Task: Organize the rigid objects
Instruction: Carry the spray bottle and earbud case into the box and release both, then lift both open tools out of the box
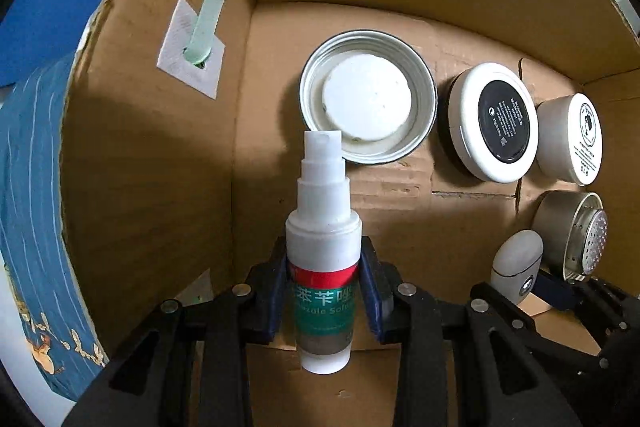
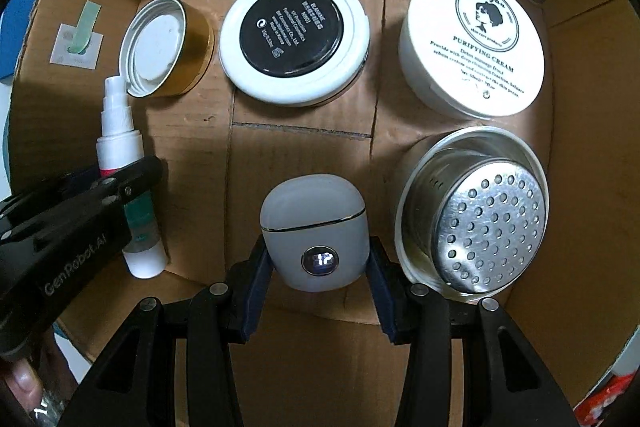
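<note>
Box: brown cardboard box (image 2: 304, 155), holding jars and lids.
Left claw (image 1: 324, 291): clenched on white spray bottle (image 1: 323, 247).
Right claw (image 2: 316, 291): grasping grey rounded earbud case (image 2: 314, 231).

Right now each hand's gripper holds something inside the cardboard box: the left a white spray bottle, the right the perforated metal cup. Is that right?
Not quite. The right gripper holds the small white case, not the perforated metal cup beside it, as the right wrist view shows. The left gripper does hold the spray bottle.
</note>
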Available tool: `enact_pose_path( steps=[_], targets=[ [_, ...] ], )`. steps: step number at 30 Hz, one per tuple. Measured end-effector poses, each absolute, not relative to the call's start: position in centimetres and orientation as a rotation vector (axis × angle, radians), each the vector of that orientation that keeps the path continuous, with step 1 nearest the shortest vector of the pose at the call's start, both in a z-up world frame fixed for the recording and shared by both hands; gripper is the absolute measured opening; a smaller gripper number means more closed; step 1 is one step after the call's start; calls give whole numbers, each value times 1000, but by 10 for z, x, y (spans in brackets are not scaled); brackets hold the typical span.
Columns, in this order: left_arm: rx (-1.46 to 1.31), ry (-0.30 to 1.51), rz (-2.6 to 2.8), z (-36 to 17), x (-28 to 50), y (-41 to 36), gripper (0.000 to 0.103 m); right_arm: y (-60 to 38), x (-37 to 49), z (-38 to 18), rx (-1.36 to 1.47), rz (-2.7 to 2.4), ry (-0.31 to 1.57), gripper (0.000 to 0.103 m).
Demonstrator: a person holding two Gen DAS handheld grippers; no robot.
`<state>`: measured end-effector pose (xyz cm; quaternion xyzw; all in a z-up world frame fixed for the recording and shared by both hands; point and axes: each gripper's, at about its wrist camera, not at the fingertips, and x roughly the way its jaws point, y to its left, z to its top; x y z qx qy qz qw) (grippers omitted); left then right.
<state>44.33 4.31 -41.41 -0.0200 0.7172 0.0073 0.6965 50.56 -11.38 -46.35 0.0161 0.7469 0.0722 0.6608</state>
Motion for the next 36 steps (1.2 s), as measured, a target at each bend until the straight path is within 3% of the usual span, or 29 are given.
enact_pose_path(
  steps=[4, 16, 19, 25, 27, 31, 36],
  targets=[
    [-77, 1612, 24, -405, 449, 50, 31, -109, 503, -462, 37, 161, 1700, 50],
    [-94, 1522, 35, -347, 436, 50, 46, -112, 503, -428, 58, 157, 1649, 57],
    [-93, 1468, 37, -327, 420, 49, 63, -118, 494, -413, 32, 143, 1603, 59],
    [-87, 1360, 28, -291, 393, 48, 83, -130, 470, -384, 19, 116, 1531, 64],
    [-88, 1340, 26, -279, 381, 46, 85, -132, 462, -373, 14, 111, 1508, 68],
    [-64, 1304, 38, -265, 372, 34, 87, -140, 445, -351, 39, 95, 1446, 94],
    [-78, 1241, 61, -244, 347, 38, 96, -146, 424, -318, 20, 71, 1357, 103]
  ],
)
